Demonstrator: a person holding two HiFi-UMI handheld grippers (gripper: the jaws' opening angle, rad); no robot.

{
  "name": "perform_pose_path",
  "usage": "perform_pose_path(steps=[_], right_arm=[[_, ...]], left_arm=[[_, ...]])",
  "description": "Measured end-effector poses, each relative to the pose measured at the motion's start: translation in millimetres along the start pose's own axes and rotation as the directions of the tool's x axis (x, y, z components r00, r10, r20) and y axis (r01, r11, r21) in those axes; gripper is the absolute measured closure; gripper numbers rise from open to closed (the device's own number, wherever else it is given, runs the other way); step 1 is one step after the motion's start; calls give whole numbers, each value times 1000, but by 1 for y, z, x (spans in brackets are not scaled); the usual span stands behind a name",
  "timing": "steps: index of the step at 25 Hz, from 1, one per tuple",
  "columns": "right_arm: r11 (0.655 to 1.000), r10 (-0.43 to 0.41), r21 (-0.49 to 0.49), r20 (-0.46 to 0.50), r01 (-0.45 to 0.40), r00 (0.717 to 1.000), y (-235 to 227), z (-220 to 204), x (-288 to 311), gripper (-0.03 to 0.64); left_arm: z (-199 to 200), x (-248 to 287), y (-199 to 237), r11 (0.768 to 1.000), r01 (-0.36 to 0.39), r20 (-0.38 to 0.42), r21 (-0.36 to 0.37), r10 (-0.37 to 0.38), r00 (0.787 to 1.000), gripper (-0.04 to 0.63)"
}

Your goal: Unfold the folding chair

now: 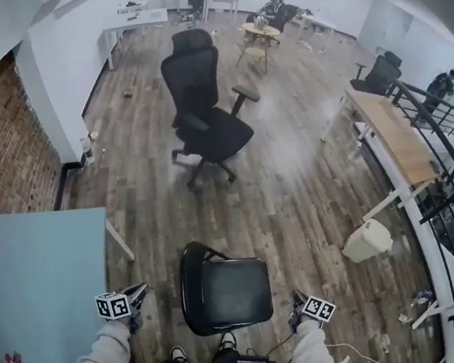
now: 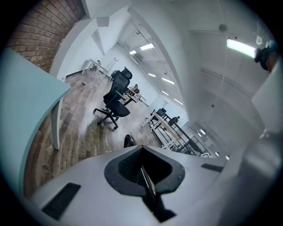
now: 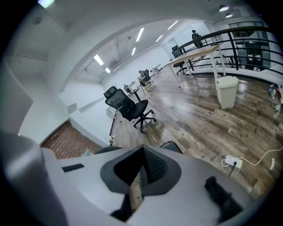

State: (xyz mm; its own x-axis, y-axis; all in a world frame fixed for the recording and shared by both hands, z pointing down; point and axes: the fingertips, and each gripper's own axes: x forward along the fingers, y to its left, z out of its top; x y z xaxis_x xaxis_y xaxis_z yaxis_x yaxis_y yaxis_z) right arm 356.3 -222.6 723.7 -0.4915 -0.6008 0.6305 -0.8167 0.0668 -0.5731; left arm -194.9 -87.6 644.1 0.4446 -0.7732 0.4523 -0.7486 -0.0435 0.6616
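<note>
Wood-plank floor [image 1: 291,202] carries the folding chair [image 1: 226,290] straight ahead, between both grippers and about equally near each. Its glossy black padded seat faces up within a thin dark tube frame, as an opened chair's would. The left gripper [image 1: 138,293] has its jaws together; the right gripper [image 1: 298,299] has its jaws a sliver apart. Both are empty.

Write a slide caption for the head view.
Black padded folding chair stands on wooden floor between the left gripper and right gripper, neither touching it.
</note>
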Motion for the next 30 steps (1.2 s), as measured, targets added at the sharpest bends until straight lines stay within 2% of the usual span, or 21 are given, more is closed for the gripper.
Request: perform_pose_path(steps=[4, 10, 14, 16, 19, 21, 23, 26, 30], right_arm=[[999, 1, -50, 34, 1, 999, 51, 4, -39, 611], [998, -17, -59, 103, 23, 995, 84, 2, -69, 611], [997, -14, -76, 151, 26, 988, 107, 2, -83, 611], [996, 13, -92, 186, 5, 982, 126, 8, -93, 611], [982, 124, -163, 213, -90, 969, 175, 21, -98, 611], [960, 188, -248, 231, -129, 955, 214, 35, -102, 611], [931, 239, -335, 252, -147, 938, 264, 54, -117, 611], [879, 296, -454, 277, -147, 914, 349, 69, -154, 611], [802, 371, -588, 356, -102, 858, 441, 72, -211, 611]], left_arm=[[19, -18, 2, 999, 9, 15, 34, -9, 1000, 589], [51, -45, 1, 995, 58, 78, 76, -64, 995, 589], [67, -60, -2, 991, 79, 90, 112, -89, 992, 590], [75, -67, -9, 985, 81, 90, 150, -95, 991, 589], [87, -78, -38, 968, 93, 113, 234, -122, 986, 589], [101, -76, -73, 945, 114, 139, 308, -163, 977, 589], [116, -65, -118, 909, 164, 139, 383, -232, 963, 589], [135, -56, -193, 836, 236, 114, 495, -332, 936, 589], [148, -69, -278, 750, 268, 111, 605, -413, 904, 589]])
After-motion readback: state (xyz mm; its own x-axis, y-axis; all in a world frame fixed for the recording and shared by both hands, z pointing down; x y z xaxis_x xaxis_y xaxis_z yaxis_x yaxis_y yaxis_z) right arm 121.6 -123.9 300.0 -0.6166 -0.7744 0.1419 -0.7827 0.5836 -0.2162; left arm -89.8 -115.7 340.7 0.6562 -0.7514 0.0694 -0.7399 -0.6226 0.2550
